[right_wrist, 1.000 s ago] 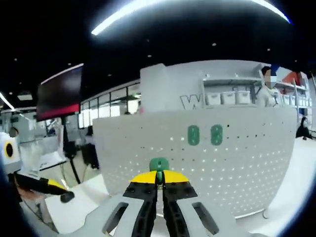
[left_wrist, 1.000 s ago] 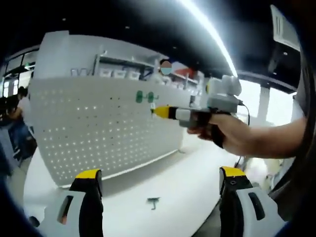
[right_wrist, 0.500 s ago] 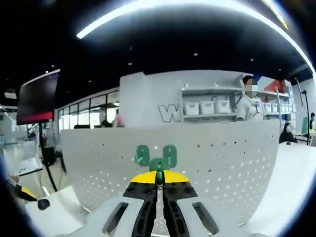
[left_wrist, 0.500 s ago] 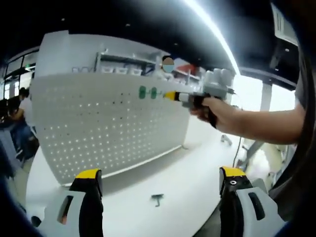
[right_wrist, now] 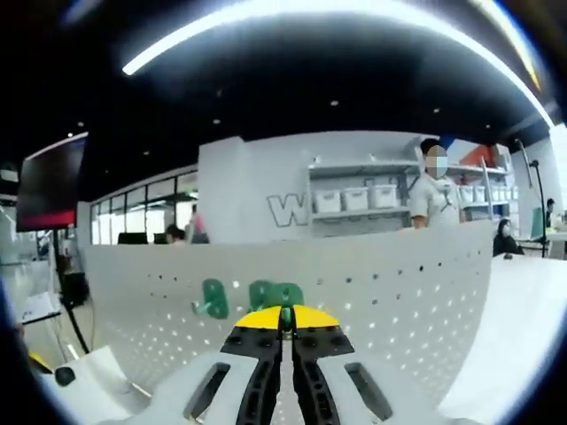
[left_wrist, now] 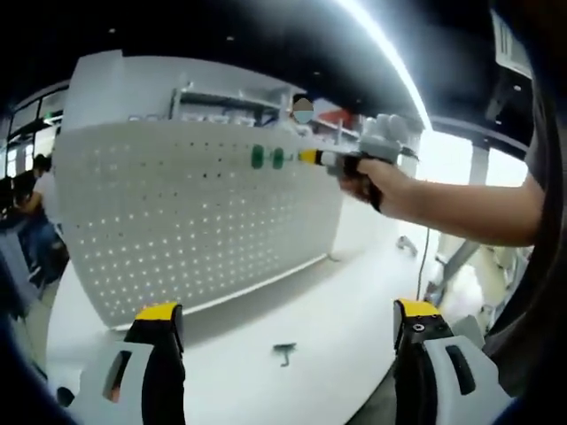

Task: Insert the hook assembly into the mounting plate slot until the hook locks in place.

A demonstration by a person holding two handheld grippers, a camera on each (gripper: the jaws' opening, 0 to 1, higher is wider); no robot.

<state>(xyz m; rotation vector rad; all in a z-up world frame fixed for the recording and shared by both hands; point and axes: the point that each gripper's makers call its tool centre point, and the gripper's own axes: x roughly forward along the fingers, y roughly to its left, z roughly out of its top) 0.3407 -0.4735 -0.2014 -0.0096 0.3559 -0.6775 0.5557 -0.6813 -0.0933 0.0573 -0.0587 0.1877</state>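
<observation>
Left gripper (left_wrist: pixel 288 323): jaws wide apart, holding nothing, low over the white table (left_wrist: pixel 337 301).
Spare hook (left_wrist: pixel 284 351): small, dark, lying on the table between and just ahead of the left fingers.
Pegboard (left_wrist: pixel 177 221): white, upright; two green hooks (left_wrist: pixel 267 158) already seated near its top edge.
Right gripper (right_wrist: pixel 285 320): jaws nearly closed on a green hook assembly (right_wrist: pixel 285 312), its tip at the board just beside the seated pair.
Progress: judged late insertion; locking unconfirmed.
</observation>
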